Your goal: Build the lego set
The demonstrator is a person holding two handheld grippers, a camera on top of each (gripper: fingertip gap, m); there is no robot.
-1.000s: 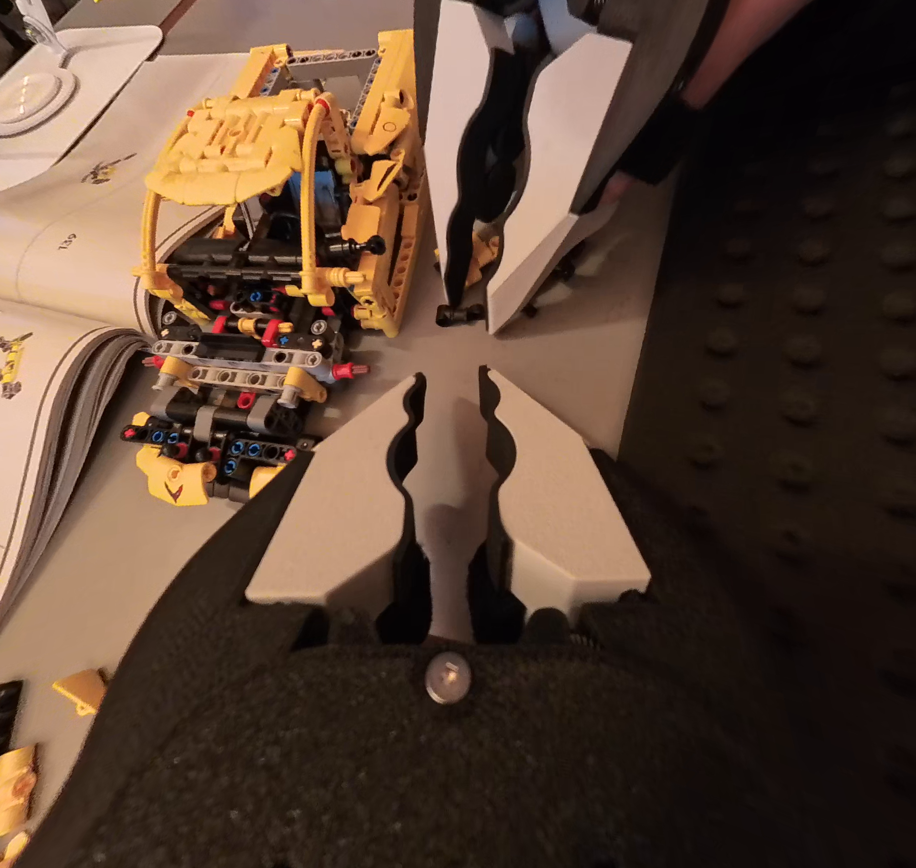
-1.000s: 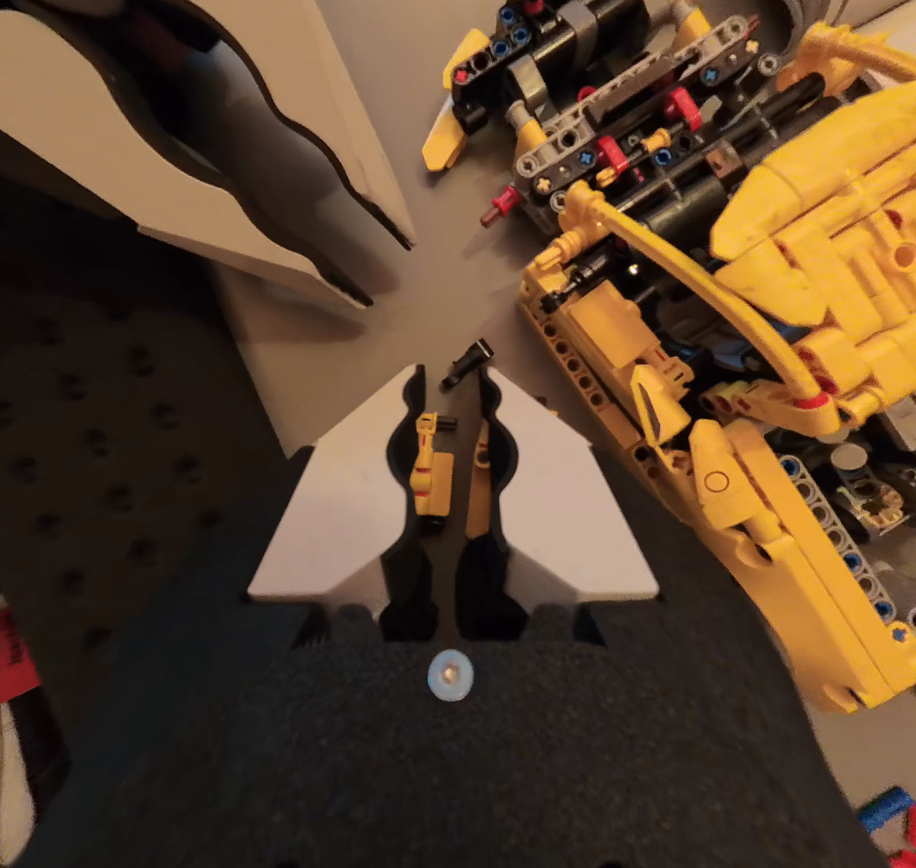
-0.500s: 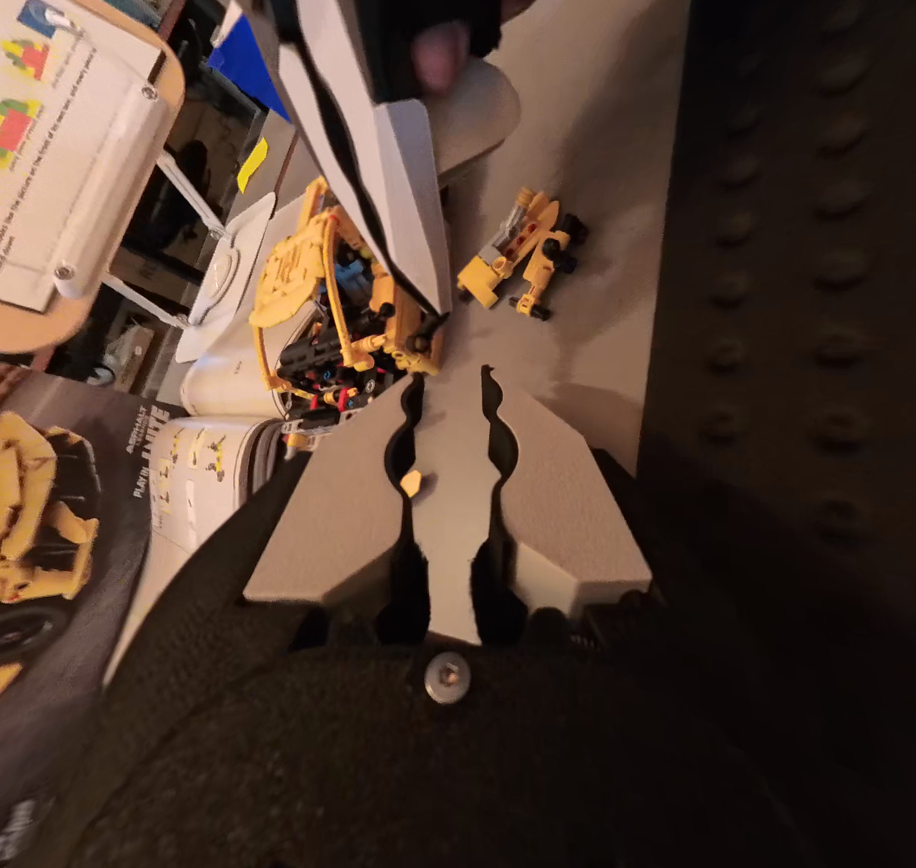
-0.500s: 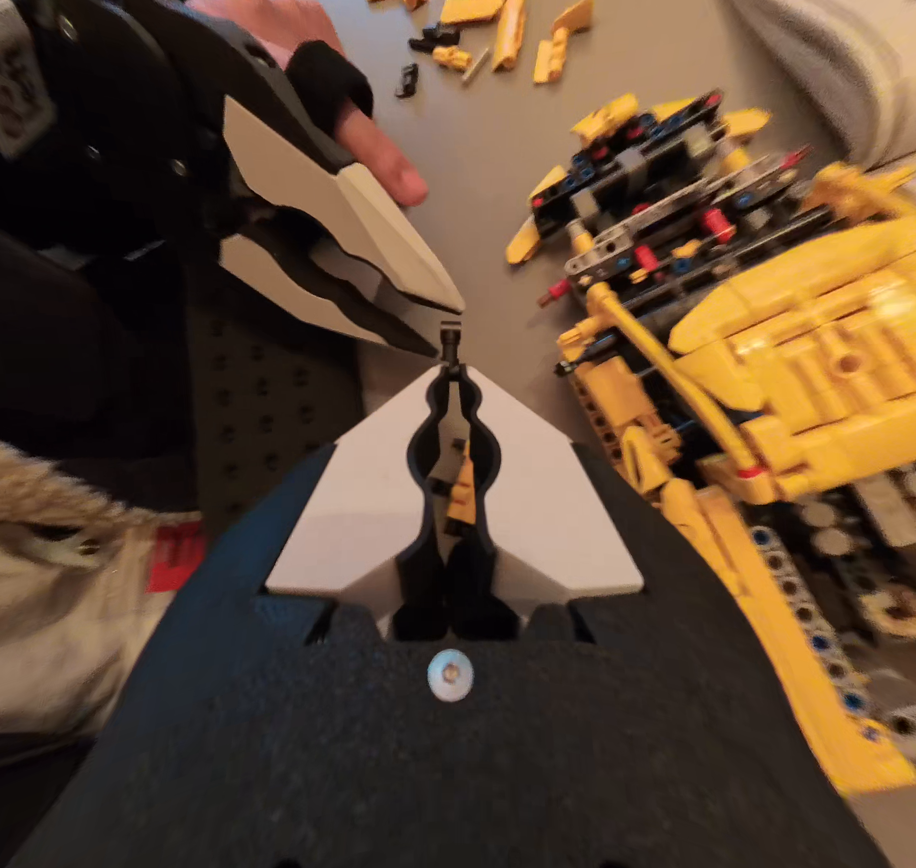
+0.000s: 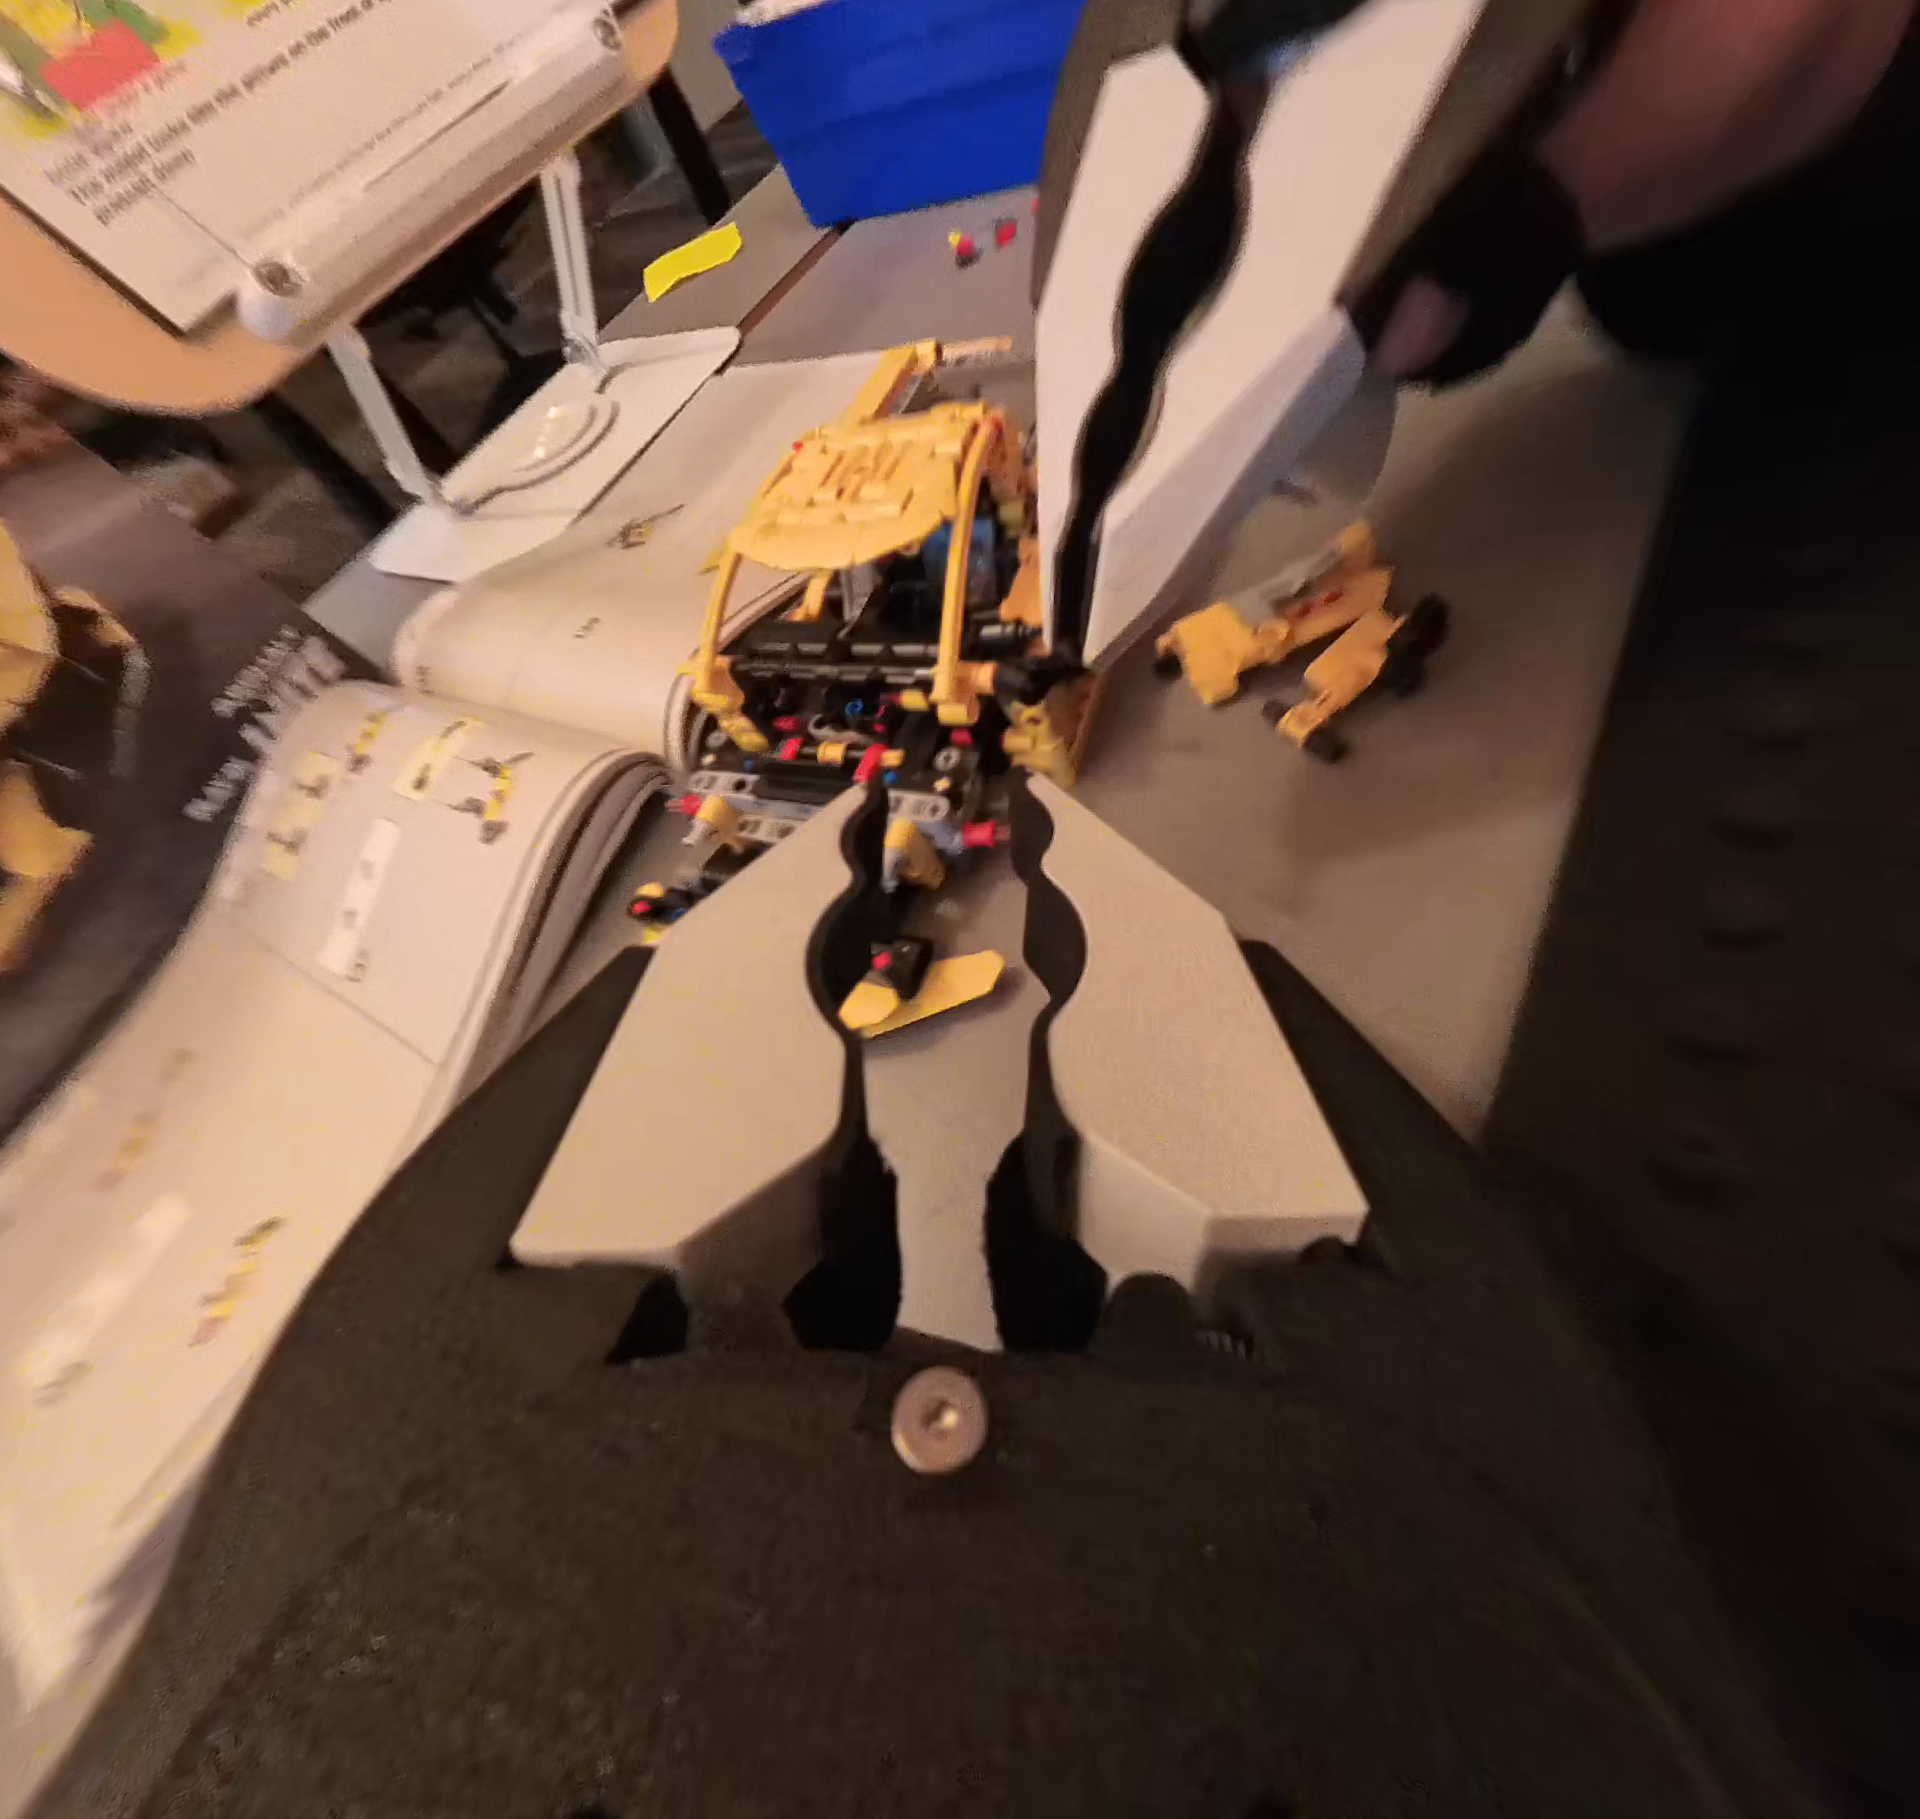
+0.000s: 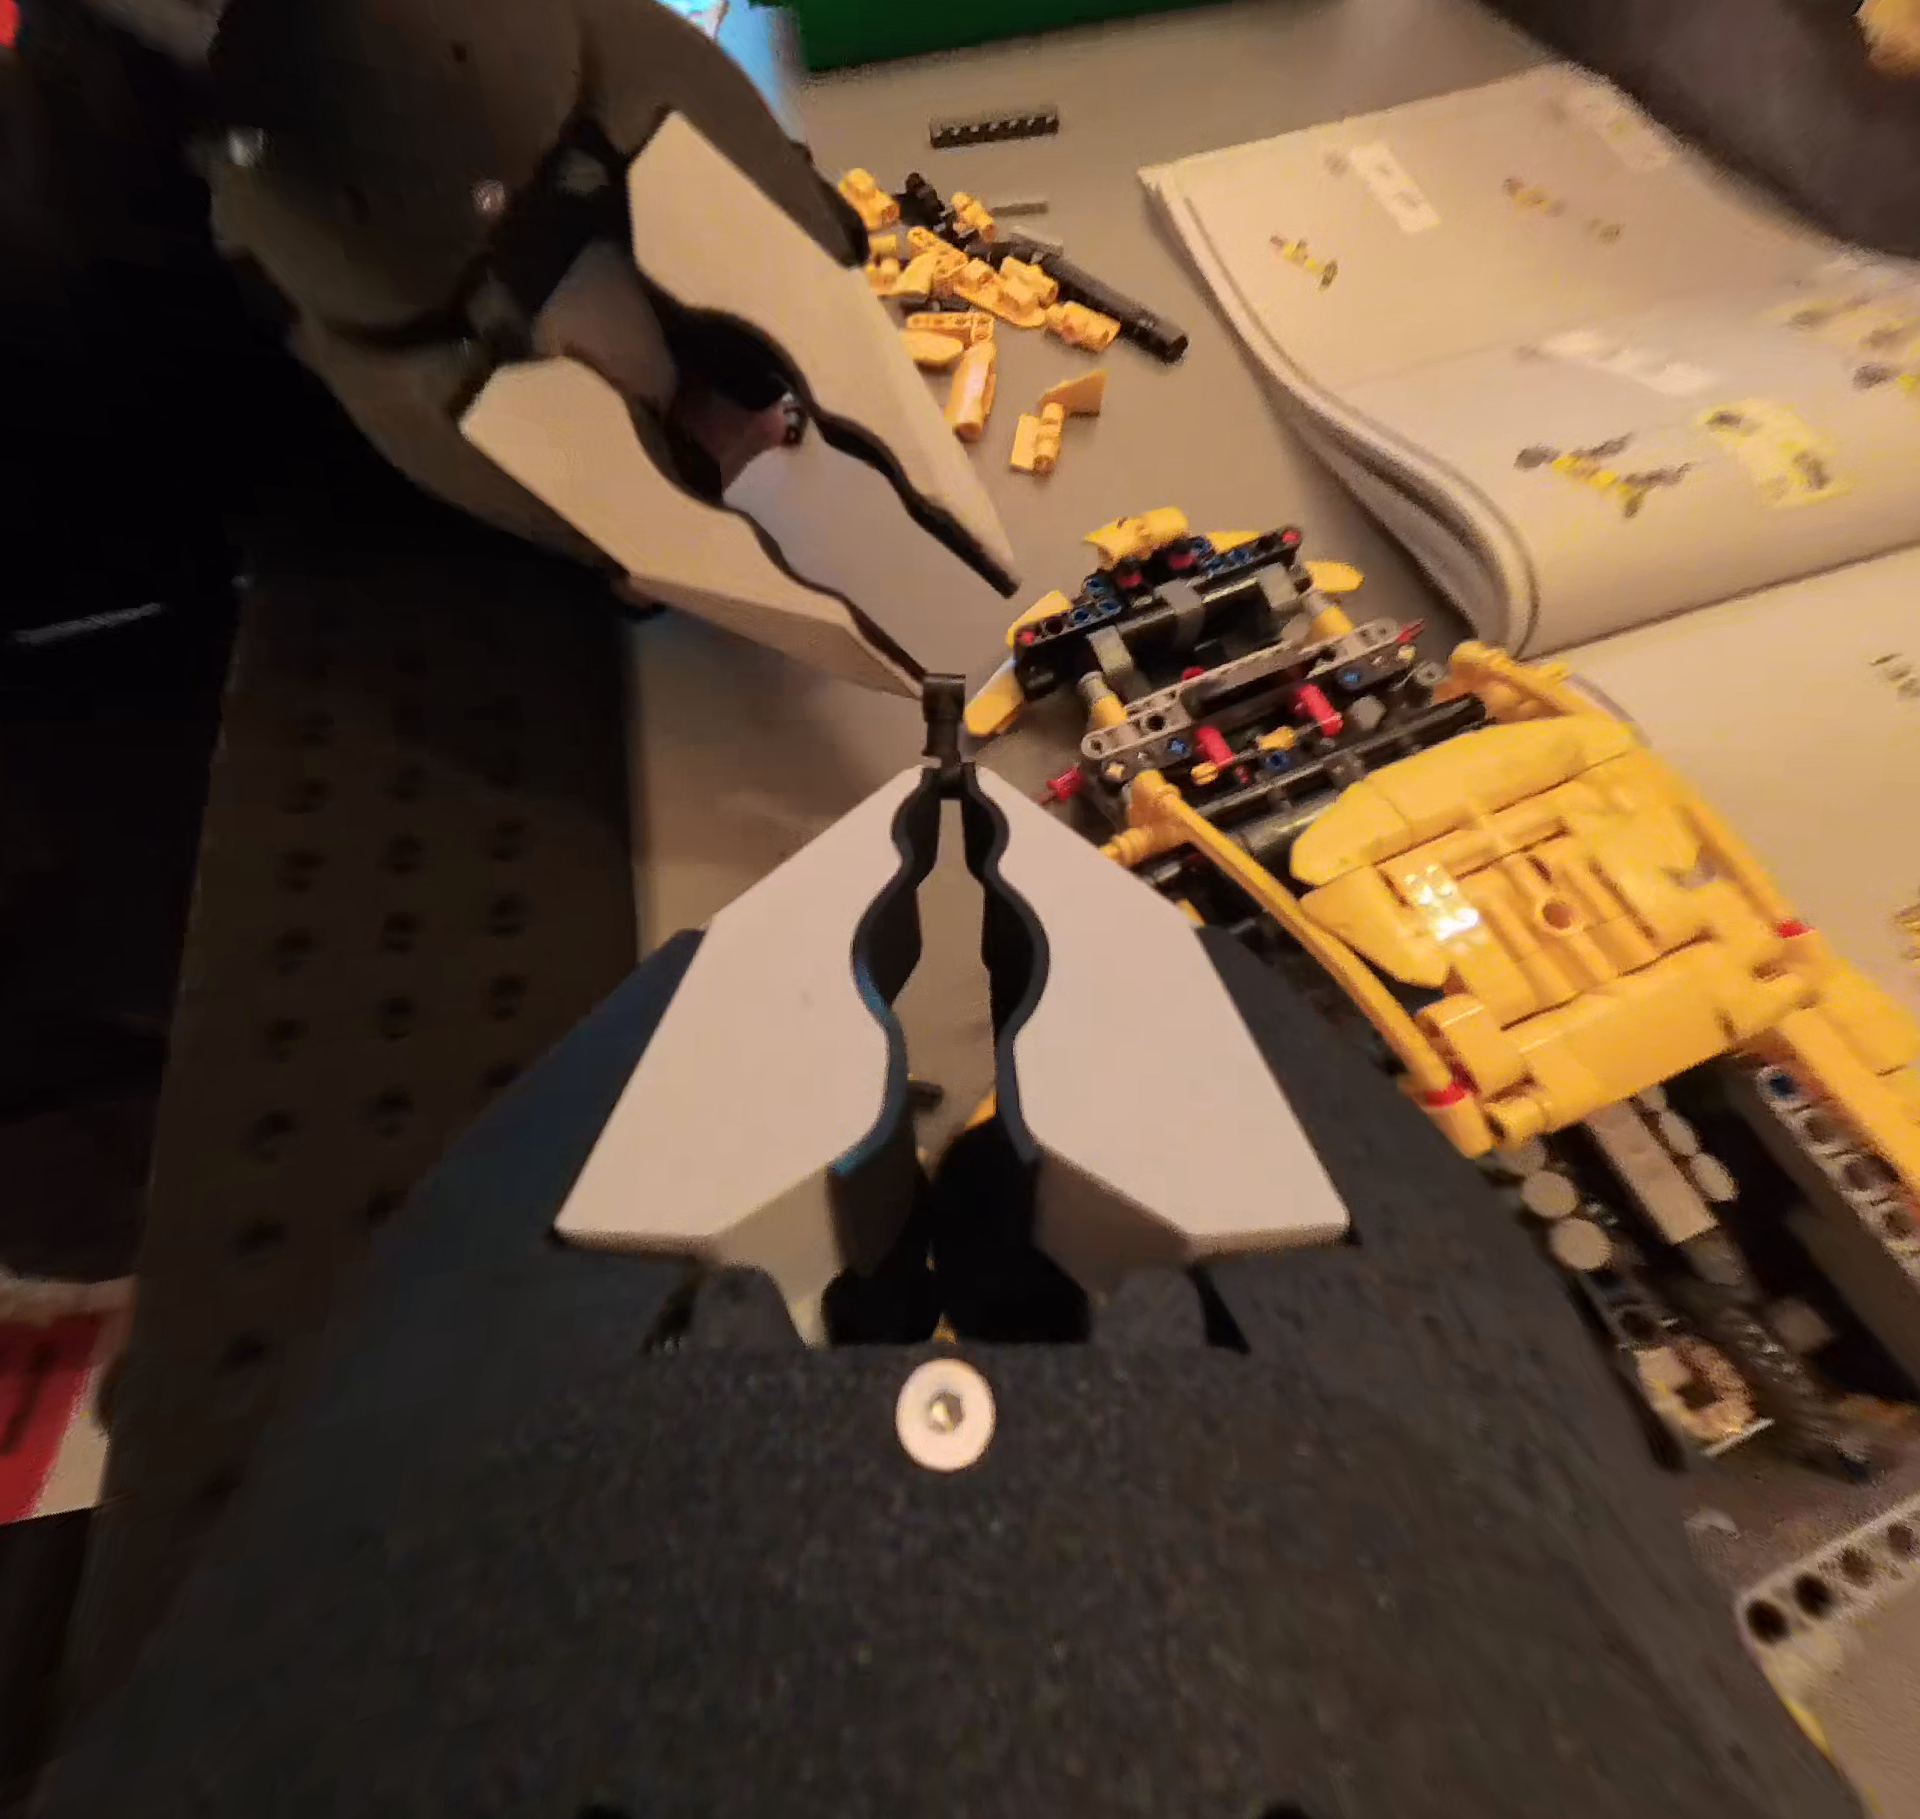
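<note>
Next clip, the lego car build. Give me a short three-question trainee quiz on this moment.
1. True or false: the right gripper is shut on a small black pin.
2. What lies beside the yellow car model on the table: (a) an open instruction booklet, (b) a screwdriver, (c) a cup?
3. Is the left gripper open or shut?

Key: 1 true; 2 a; 3 open, with nothing between its fingertips.
</note>
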